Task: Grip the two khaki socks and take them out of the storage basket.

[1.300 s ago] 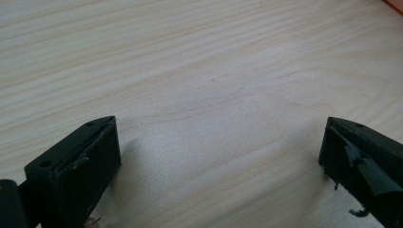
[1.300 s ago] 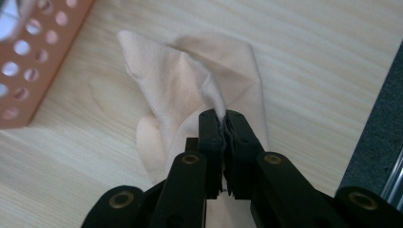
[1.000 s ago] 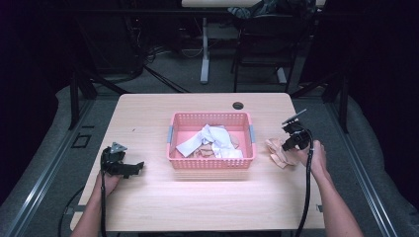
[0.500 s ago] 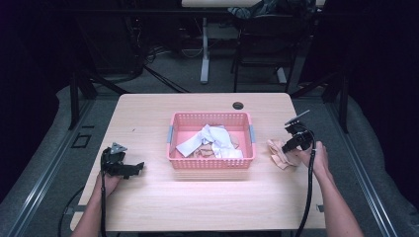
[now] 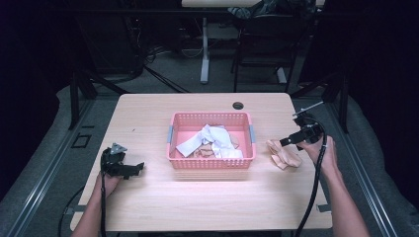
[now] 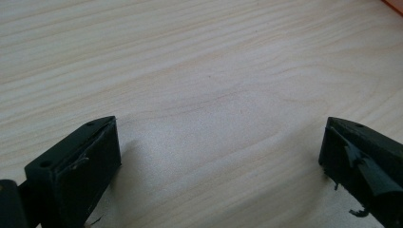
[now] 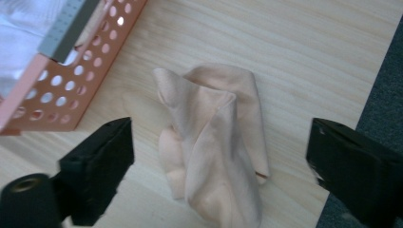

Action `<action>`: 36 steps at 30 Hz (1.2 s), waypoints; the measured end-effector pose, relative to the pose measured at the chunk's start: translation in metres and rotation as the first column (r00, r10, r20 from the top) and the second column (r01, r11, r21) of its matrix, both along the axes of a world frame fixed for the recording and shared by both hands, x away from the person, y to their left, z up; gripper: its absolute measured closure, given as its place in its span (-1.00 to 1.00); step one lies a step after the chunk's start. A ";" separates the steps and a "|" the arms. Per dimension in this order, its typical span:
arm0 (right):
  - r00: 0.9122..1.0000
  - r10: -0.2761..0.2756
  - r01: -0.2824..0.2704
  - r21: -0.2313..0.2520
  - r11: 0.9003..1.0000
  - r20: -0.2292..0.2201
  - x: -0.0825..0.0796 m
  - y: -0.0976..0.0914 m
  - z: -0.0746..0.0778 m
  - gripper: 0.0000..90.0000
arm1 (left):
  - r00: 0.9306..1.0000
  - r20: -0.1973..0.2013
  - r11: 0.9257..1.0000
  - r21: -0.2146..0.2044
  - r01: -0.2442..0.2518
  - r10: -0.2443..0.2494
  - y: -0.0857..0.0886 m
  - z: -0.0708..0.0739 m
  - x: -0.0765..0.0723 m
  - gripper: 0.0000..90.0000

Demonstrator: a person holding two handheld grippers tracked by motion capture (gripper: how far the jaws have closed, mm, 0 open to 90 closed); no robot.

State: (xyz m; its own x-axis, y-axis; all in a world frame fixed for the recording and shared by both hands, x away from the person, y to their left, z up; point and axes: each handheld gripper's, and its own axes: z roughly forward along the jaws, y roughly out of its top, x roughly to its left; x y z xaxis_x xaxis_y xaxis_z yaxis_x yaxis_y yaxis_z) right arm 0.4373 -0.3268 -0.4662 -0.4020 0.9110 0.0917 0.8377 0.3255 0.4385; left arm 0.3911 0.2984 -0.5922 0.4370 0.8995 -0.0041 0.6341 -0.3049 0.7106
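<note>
Peach cloth [image 7: 214, 142] lies crumpled on the table [image 5: 197, 197], just right of the pink basket [image 5: 211, 161]. The right gripper [image 5: 286, 142] hangs above it, its jaws just opened wide, nothing between them. It looks like a release just finished; next likely another piece from the basket. The left gripper [image 5: 137, 168] rests apart, its jaws spread over bare wood.

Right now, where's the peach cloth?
In the high view the peach cloth lies crumpled on the table, right of the pink basket, just below the right gripper; in the right gripper view it sits between that gripper's open jaws, untouched.
</note>
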 end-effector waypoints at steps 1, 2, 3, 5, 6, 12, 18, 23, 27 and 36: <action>1.000 0.005 -0.005 0.005 1.000 0.004 -0.002 0.000 0.004 -0.98 | 1.000 0.000 1.000 -0.001 -0.001 0.001 0.000 0.000 0.000 -1.00; 1.000 0.012 -0.012 0.014 1.000 0.015 -0.005 -0.001 0.007 -1.00 | 1.000 0.002 1.000 -0.001 -0.001 0.001 0.000 0.000 0.000 -1.00; 0.999 0.022 -0.022 0.012 1.000 0.024 -0.008 -0.001 0.010 -1.00 | 1.000 0.003 1.000 -0.001 -0.001 0.001 0.000 0.000 0.000 -1.00; 0.999 0.034 -0.036 0.029 0.999 0.036 -0.015 0.000 0.013 -1.00 | 1.000 0.002 1.000 -0.002 0.000 0.000 0.000 0.000 -0.001 -1.00; 0.999 0.044 -0.045 0.007 0.999 0.032 -0.019 -0.001 0.015 -1.00 | 1.000 0.002 1.000 -0.002 0.000 0.000 0.000 0.000 -0.001 -1.00; 0.996 0.067 -0.068 0.022 0.997 0.052 -0.038 0.000 0.020 -1.00 | 1.000 0.002 1.000 -0.002 0.000 0.000 0.000 0.000 -0.001 -1.00; 0.995 0.081 -0.082 0.002 0.997 0.064 -0.058 0.002 0.014 -1.00 | 1.000 0.002 1.000 -0.002 0.002 -0.002 0.000 0.000 -0.001 -1.00; 0.996 0.086 -0.085 -0.027 0.996 0.036 -0.069 0.001 -0.004 -1.00 | 1.000 0.002 1.000 -0.002 0.002 -0.002 0.000 0.000 -0.001 -1.00; 0.990 0.131 -0.127 -0.070 0.989 0.060 -0.078 0.001 -0.017 -1.00 | 1.000 0.002 1.000 -0.002 0.003 -0.003 0.000 0.000 -0.001 -1.00; 0.988 0.155 -0.155 -0.101 0.983 -0.005 -0.077 0.001 -0.040 -1.00 | 1.000 0.001 1.000 -0.001 0.020 -0.020 0.000 0.000 0.001 -1.00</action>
State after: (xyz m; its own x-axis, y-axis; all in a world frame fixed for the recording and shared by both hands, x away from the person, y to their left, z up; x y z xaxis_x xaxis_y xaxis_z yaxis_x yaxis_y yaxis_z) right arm 0.3605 -0.3260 -0.5063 -0.5390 0.8423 0.0009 0.7725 0.4938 0.3993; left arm 0.3918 0.2988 -0.5923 0.4547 0.8906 -0.0047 0.6276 -0.3167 0.7113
